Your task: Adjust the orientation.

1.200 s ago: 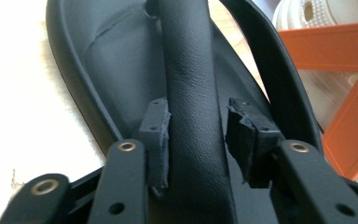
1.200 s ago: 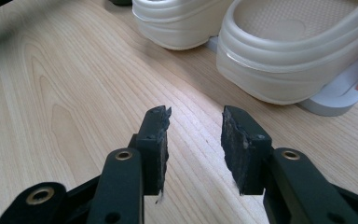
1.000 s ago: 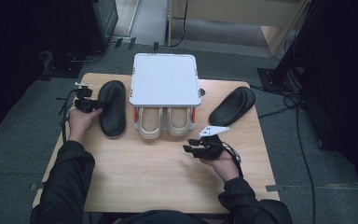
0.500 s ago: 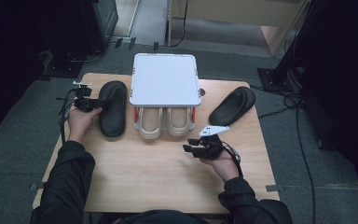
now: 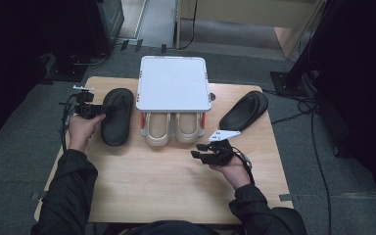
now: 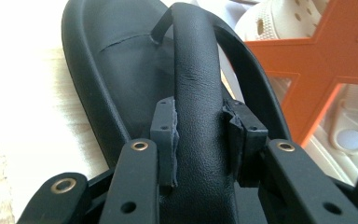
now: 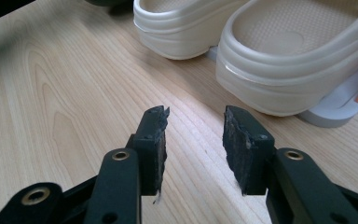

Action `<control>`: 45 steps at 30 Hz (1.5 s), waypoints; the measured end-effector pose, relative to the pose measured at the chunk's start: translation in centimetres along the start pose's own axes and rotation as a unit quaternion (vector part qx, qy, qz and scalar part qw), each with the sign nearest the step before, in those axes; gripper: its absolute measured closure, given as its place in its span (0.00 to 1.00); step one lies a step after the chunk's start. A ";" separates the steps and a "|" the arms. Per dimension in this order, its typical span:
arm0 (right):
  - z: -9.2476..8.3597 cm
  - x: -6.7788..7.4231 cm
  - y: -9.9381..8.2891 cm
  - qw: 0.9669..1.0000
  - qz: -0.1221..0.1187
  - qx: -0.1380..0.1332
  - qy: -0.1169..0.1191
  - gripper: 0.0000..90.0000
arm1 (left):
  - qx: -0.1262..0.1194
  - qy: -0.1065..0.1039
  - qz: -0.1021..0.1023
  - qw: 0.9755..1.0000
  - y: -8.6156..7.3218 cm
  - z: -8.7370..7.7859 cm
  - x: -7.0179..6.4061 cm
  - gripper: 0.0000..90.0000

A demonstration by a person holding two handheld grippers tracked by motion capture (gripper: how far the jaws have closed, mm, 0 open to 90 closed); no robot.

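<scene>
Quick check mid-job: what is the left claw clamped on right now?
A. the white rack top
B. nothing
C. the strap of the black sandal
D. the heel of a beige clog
C: in the left gripper view, the left claw has its pads pressed on either side of the wide strap of the black sandal.

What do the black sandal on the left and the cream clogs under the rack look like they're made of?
The black sandal looks like matte rubber or foam; its wide strap shows a fine leather-like grain, possibly faux leather, and the left hand-held gripper is clamped on it. The cream clogs look like moulded foam resin: smooth, thick rounded rims, a pimpled footbed and vent holes.
</scene>
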State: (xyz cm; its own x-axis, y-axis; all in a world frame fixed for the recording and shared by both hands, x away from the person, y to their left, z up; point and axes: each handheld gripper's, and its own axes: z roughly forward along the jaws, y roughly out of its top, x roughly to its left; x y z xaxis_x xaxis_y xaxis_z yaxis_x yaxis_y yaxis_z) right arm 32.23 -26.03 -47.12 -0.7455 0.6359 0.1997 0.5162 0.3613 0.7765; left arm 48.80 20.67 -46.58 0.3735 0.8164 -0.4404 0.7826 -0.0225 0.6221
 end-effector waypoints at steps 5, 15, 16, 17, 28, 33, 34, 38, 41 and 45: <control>0.2 0.0 0.3 1.000 -0.005 0.002 0.005 0.66 | -0.011 -0.004 -0.007 1.000 -0.1 -0.9 -0.2 0.75; 1.5 0.3 0.9 1.000 -0.017 0.011 0.024 0.66 | -0.014 -0.008 -0.003 1.000 -0.1 -2.7 -1.4 0.75; 1.7 0.4 1.0 0.999 -0.018 0.013 0.026 0.66 | -0.015 -0.007 -0.002 1.000 -0.1 -2.9 -1.5 0.75; 1.8 0.4 1.0 0.999 -0.019 0.015 0.027 0.66 | -0.017 -0.006 -0.001 1.000 0.0 -3.1 -1.7 0.75; 2.1 0.5 1.5 0.999 -0.031 0.018 0.028 0.66 | -0.023 0.006 0.017 1.000 1.6 -4.7 -3.4 0.75; 2.2 0.7 1.5 0.999 -0.029 0.019 0.030 0.66 | -0.035 -0.003 0.014 0.999 3.1 -5.7 -4.0 0.75; 2.3 0.7 1.5 0.999 -0.031 0.020 0.030 0.66 | -0.037 0.000 0.011 0.999 3.4 -5.8 -4.2 0.75; 2.3 0.8 1.5 0.999 -0.033 0.020 0.032 0.66 | -0.036 -0.002 0.009 0.999 4.2 -5.8 -4.8 0.75; 2.5 0.9 1.5 0.999 -0.037 0.022 0.033 0.66 | -0.032 0.001 0.011 0.999 4.9 -6.0 -5.3 0.75; 2.6 1.0 1.5 0.998 -0.038 0.023 0.036 0.66 | -0.039 0.004 0.012 0.999 5.9 -6.6 -5.9 0.75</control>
State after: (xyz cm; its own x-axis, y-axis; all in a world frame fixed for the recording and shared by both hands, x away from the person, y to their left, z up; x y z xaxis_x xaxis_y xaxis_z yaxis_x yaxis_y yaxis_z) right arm 33.30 -23.08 -47.30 -0.8110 0.5549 0.1852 0.4746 0.4390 0.7630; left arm 47.90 19.50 -36.01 0.3866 0.8214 -0.4194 0.7321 0.0033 0.6812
